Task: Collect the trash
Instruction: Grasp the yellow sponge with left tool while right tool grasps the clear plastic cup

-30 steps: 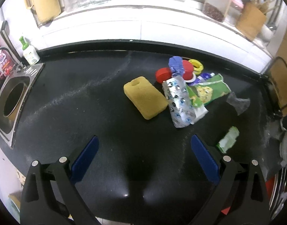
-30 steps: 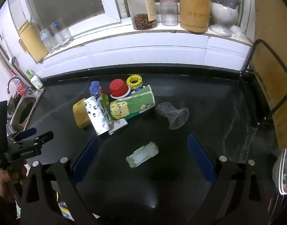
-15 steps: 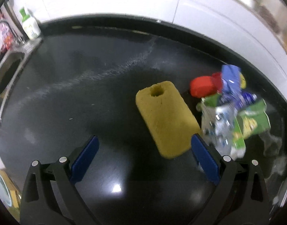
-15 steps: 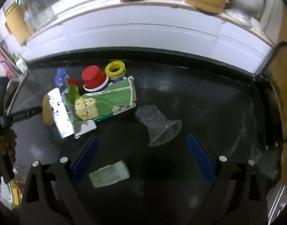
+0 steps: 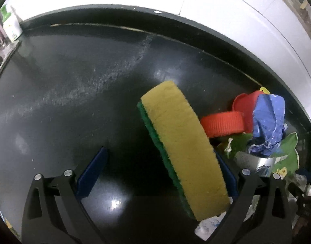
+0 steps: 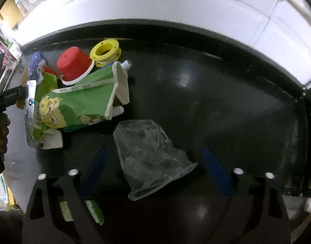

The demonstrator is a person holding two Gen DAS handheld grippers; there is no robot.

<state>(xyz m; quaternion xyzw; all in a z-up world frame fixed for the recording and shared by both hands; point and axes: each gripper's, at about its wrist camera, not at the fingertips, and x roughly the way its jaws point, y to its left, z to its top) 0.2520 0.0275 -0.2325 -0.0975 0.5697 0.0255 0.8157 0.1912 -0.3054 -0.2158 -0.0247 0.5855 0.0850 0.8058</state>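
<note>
Blue-padded left tongs (image 5: 159, 170) gape low around a tilted sponge (image 5: 181, 146); right tongs (image 6: 155, 166) straddle a crushed cup (image 6: 149, 158), wide open.

Kitchen: black counter (image 5: 74, 85), sponge (image 5: 181, 142).

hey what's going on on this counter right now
A person is clearing trash off a black countertop with two handheld grippers. The left gripper is open around a yellow sponge, which leans against its right finger. The right gripper is open around a crumpled clear plastic cup. Neither has closed yet.
</note>
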